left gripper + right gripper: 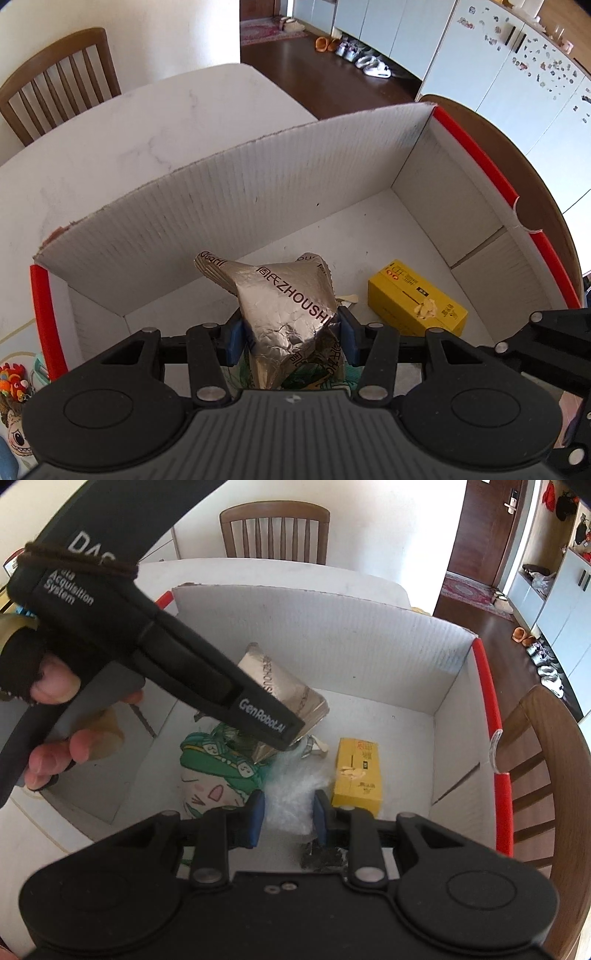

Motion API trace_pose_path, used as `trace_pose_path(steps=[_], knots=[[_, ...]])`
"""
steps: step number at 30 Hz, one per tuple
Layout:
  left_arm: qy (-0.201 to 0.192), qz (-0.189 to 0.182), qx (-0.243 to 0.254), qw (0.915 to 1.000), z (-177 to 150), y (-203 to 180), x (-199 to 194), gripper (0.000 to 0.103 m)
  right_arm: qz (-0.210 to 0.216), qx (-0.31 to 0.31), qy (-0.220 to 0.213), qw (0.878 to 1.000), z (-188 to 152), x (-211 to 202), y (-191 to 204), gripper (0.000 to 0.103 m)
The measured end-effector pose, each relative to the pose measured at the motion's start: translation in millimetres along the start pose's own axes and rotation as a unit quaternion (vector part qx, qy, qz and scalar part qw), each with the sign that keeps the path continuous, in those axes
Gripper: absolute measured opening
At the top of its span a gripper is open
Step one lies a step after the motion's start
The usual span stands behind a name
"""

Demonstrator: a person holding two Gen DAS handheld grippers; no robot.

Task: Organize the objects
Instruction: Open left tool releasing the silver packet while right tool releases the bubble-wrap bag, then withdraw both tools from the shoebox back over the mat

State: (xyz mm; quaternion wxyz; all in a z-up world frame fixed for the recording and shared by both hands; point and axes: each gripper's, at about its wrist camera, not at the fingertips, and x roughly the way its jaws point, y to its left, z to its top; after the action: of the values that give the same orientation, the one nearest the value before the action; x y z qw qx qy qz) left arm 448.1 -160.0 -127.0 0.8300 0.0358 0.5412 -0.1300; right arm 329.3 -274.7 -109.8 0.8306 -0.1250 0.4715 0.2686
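Left wrist view: left tongs point(290, 334) clamped on foil bag point(286, 306), blue pads pressing both sides at its lower-middle, bag held over box point(258, 192) interior. Bag crinkled, silver, printed w/ ZHOUSHI; prob. light, soft, crushes easily, foil a bit slippery, so mid-body pinch across the narrow waist looks right; avoid the flared top corners, likely to fold & slip. Yellow carton point(415, 301) lying on box floor to the right, apart from bag; stiff, prob. light, best taken across short sides. Box sits on white bench point(147, 122), red-edged walls, chair point(62, 81) beyond.

Right wrist view: right tongs point(288, 814) narrowed around a clear plastic wrap point(291, 794); pads touching it both sides, so holding it, though grip depth hard to tell. Wrap v. light, floppy, will sag & cling; pinch a bunched part. Plush point(212, 775) w/ green hair & cartoon face lying on box floor just left of wrap, partly under foil bag point(288, 690); soft, squashy, easy to grab anywhere. Dark scrap under right tongs, unclear what.

Pose: left hand point(51, 716) in fingerless glove, wrapped round handle, tool slanting down from upper left into box, tip over the plush. Right tool lower, nearer box's front edge, pointing forward & down. Both inside box, tips near each other but apart.
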Motion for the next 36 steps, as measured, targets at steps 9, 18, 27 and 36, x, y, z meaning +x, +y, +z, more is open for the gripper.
trace_pose_path(steps=[9, 18, 27, 36], knots=[[0.006, -0.005, -0.008, 0.9999, -0.4, 3.7, 1.2, 0.051, 0.015, 0.015, -0.009, 1.0, -1.8, -14.6, -8.7, 0.035], [-0.021, -0.006, -0.003, 0.9997, -4.0, 2.2, -15.9, 0.062, 0.02, 0.042, -0.025, 0.999, -1.1, -26.5, -18.1, 0.044], [-0.066, -0.023, -0.002, 0.9975, -13.9, 2.6, -53.1, 0.064, 0.026, 0.06, -0.055, 0.996, -3.6, -49.8, -20.8, 0.049], [-0.12, -0.041, -0.01, 0.9918, -31.1, 8.4, -102.1, 0.064, 0.032, 0.078, -0.093, 0.992, -2.5, -73.7, -15.4, 0.063]])
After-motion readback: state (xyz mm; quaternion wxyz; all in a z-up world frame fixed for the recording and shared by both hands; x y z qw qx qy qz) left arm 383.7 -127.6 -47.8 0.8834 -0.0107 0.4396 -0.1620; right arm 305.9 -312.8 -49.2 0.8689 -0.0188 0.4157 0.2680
